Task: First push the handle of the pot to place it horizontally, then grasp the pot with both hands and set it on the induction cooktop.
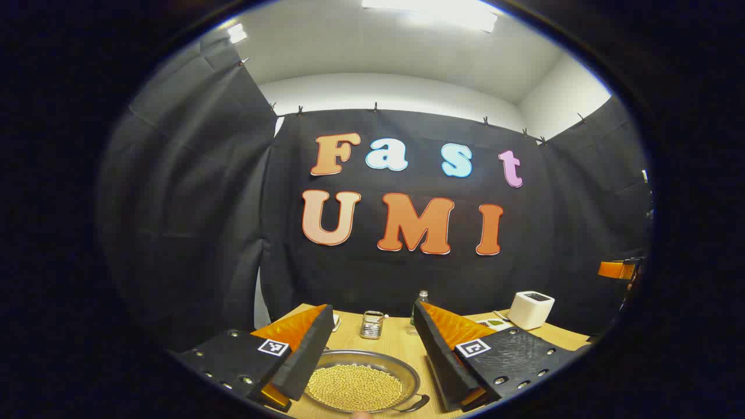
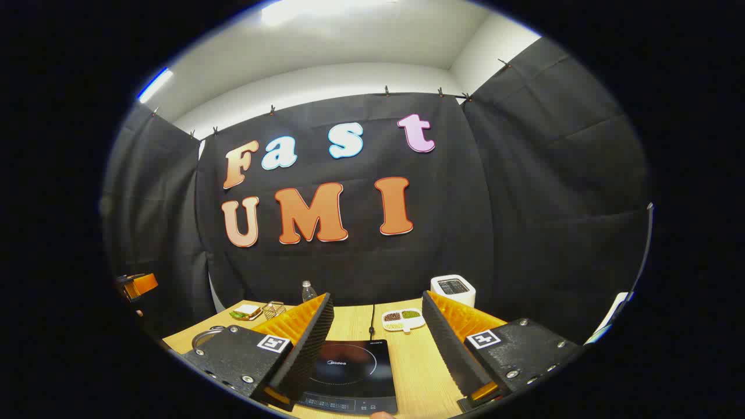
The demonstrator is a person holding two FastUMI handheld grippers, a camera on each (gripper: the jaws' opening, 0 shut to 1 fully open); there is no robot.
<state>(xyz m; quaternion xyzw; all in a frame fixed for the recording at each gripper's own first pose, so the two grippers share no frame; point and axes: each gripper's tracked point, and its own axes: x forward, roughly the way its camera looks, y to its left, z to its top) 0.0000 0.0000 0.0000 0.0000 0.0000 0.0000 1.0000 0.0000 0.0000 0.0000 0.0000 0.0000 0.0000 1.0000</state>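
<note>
- Two grippers are held spread, nothing pinched.
- Left gripper [image 1: 366,364] view: the pot [image 1: 362,381] of beans is seen at 6 o'clock between the fingers, its handle [image 1: 414,404] at 5 o'clock.
- Right gripper [image 2: 378,355] view: the cooktop [image 2: 351,375] lies at 6 o'clock on the table [image 2: 416,372].

Wooden table [image 2: 416,372] carries pot [image 1: 364,381], induction cooktop [image 2: 352,372], toaster [image 2: 453,289], bottle [image 2: 308,290].

Silver-grey pot [image 1: 407,372] heaped with pale yellow beans [image 1: 354,387] before me, glossy black induction cooktop [image 2: 349,372], light wood-grain bench [image 2: 416,372], white toaster [image 1: 531,309]
</note>
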